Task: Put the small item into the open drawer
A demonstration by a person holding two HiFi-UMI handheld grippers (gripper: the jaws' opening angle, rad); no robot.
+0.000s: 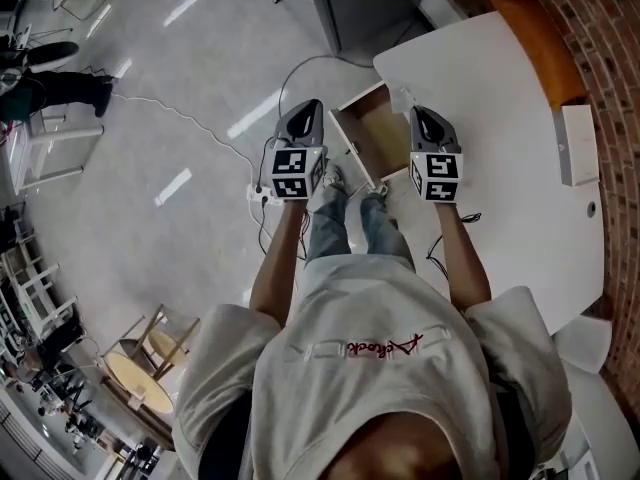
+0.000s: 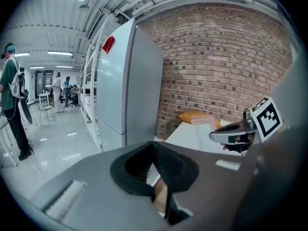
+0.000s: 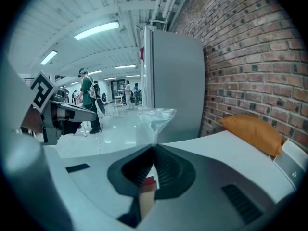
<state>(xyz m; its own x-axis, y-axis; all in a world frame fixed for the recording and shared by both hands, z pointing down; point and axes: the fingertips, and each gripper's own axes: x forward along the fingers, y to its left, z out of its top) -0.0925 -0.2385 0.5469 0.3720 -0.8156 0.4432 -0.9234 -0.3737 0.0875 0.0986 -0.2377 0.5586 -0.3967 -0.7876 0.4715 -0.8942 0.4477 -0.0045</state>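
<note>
The small item [image 3: 155, 118] is a thin, clear plastic bag, and the right gripper [image 3: 153, 147] has it pinched.

The biggest thing here is the white table [image 1: 500, 168]. The drawer [image 1: 346, 140] is pulled out from the table's side, and the inside looks bare and brown. The right gripper sits over the drawer's right side, by the table edge. The left gripper [image 2: 153, 144] hangs over the floor, just beside the drawer's left side. Its jaws are pressed together with nothing in them.

The right gripper's jaws are squeezed tight on the bag's narrow end. The bag sticks straight out past the tips, away from the person. Its long way runs the same way the gripper points, and it gets wider at the far end.

I think this is the carrying step. The bag is not in the drawer yet. Next, the right gripper likely needs to slide a bit left over the open drawer, dip down, and let its jaws part so the bag drops in.
</note>
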